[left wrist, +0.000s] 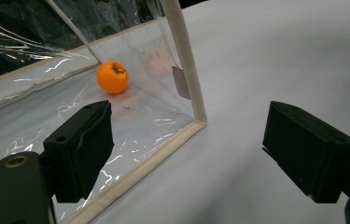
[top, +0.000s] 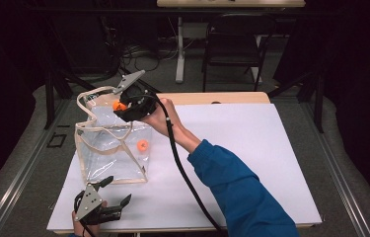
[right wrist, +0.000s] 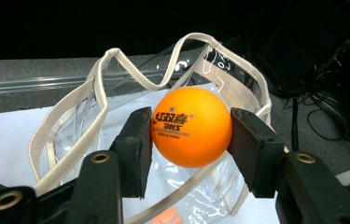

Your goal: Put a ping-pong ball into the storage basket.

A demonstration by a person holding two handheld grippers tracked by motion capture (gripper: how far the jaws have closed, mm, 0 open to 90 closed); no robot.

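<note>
The counter, covered white, takes up most of the scene; on its left side stands a clear plastic bag with cream trim and looping handles, upright and open at the top; in the left hand-held gripper view its near corner seam rises just beyond the jaws, tilted a little. A blue sleeve reaches in from the lower right, and the right hand-held gripper is over the bag's mouth, its black cable trailing back across the counter. Its jaws are clamped on an orange ball, one pad on each side, printing visible on the ball's face; the ball hangs above the bag's rim, not touching it as far as I can see. Down at the near left edge sits the left hand-held gripper, low by the bag's base, jaws wide apart with nothing between them; and a second orange ball lies on the bag's floor, seen through the clear wall.
</note>
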